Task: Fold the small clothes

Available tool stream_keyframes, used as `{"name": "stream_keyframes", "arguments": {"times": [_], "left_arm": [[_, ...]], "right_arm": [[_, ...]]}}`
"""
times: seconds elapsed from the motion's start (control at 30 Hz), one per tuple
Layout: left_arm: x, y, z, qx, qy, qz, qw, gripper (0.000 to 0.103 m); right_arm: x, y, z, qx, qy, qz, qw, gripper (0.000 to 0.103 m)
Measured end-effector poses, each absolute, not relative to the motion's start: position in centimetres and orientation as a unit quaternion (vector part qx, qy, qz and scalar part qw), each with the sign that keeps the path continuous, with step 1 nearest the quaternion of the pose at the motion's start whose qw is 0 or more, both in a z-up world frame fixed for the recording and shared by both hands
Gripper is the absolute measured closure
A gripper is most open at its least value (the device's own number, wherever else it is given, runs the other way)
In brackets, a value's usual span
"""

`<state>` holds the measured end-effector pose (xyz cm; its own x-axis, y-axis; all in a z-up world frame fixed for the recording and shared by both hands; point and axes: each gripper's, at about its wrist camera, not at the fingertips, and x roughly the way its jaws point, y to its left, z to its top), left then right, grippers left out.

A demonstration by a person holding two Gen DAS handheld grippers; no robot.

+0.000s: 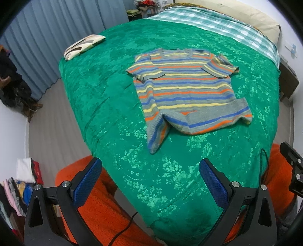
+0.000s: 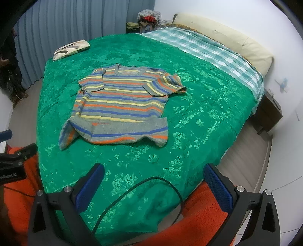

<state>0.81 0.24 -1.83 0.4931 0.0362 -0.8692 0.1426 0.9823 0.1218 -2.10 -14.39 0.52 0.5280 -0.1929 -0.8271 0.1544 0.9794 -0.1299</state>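
A small striped knit sweater (image 1: pixel 181 85) in grey, blue, orange and yellow lies flat on the green bedspread (image 1: pixel 113 94), both short sleeves folded in over the chest and the hem turned up. It also shows in the right wrist view (image 2: pixel 121 106). My left gripper (image 1: pixel 150 181) is open and empty, held above the near end of the bed, well short of the sweater. My right gripper (image 2: pixel 154 186) is open and empty, also at the near end, with a black cable (image 2: pixel 144 191) looping between its fingers.
A folded patterned cloth (image 1: pixel 83 45) lies at the far left corner of the bed. A checked sheet (image 1: pixel 217 24) and a cream pillow (image 1: pixel 246 17) are at the head. An orange blanket (image 1: pixel 98 208) hangs below the near edge. Stacked clothes (image 1: pixel 20 181) sit low left.
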Motion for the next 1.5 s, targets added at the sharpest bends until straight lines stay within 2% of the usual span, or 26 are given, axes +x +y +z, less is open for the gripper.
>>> {"name": "stream_keyframes", "arguments": {"times": [1.07,1.23,1.37,1.5], "left_arm": [[0.5,0.6,-1.6,0.098,0.495,-0.024,0.863,0.001],[1.5,1.7,-4.6,0.108,0.516,-0.050,0.848,0.001],[3.2,4.1,-8.8,0.119,0.548,-0.052,0.826,0.001],[6.8,4.6,-10.0,0.078,0.547,-0.125,0.824,0.001]], "right_arm": [[-2.6,-13.4,0.8,-0.031,0.475,-0.096,0.874,0.000],[-2.7,-14.5,0.6,-0.009,0.452,-0.065,0.889,0.000],[-1.0,-18.7,-1.9,0.024,0.441,-0.022,0.897,0.000],[4.2,-22.4,-5.6,0.020,0.481,0.007,0.877,0.000]]}}
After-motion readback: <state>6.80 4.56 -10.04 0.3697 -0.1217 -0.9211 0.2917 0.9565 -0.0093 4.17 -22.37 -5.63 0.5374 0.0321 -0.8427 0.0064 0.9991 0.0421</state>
